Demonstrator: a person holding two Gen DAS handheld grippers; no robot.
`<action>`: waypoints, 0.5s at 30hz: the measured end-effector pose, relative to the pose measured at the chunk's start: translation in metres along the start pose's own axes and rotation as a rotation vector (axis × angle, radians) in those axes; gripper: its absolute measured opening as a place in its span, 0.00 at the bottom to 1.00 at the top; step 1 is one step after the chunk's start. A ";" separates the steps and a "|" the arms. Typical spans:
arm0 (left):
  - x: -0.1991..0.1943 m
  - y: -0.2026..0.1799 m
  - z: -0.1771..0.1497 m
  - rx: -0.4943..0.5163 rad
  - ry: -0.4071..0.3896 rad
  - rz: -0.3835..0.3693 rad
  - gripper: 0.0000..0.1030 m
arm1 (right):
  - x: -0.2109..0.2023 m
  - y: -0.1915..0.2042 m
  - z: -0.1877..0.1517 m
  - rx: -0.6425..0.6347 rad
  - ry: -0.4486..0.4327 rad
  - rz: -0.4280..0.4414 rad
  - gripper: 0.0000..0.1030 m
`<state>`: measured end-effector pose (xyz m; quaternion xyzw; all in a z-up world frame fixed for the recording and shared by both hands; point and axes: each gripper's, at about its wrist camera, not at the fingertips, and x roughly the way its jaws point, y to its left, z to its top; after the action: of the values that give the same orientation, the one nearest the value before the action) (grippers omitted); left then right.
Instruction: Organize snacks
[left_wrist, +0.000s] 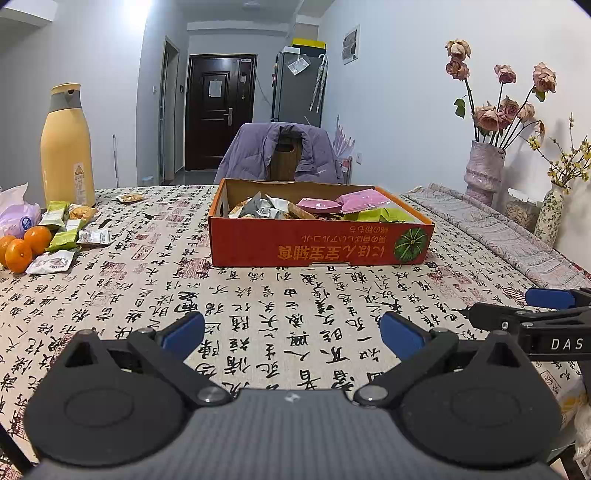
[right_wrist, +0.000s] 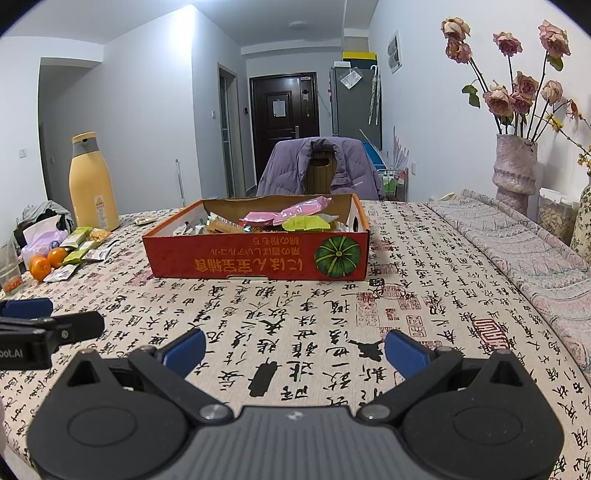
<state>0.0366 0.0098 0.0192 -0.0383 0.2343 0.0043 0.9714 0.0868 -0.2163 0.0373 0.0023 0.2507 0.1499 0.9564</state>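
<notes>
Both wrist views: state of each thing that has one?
left tool: open, empty
right tool: open, empty
box: open top, snacks inside
loose snacks: on table, outside box
bottle: upright, capped
door: closed
vase: upright, holding roses

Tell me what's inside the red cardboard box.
The box holds a heap of snack packets: pink ones on top, a green one, grey ones. Anything beneath them is hidden by the pile and the near wall.
</notes>
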 end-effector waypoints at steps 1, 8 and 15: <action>0.000 0.000 0.000 0.001 -0.001 0.002 1.00 | 0.000 0.000 0.000 0.000 0.000 0.000 1.00; 0.001 -0.001 -0.002 0.004 -0.002 -0.005 1.00 | 0.000 0.000 0.000 0.000 0.001 0.000 1.00; 0.001 -0.001 -0.001 -0.010 -0.006 -0.003 1.00 | 0.000 0.001 0.000 0.000 0.002 0.001 1.00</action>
<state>0.0367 0.0090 0.0176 -0.0436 0.2311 0.0042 0.9720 0.0866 -0.2148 0.0374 0.0024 0.2519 0.1502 0.9560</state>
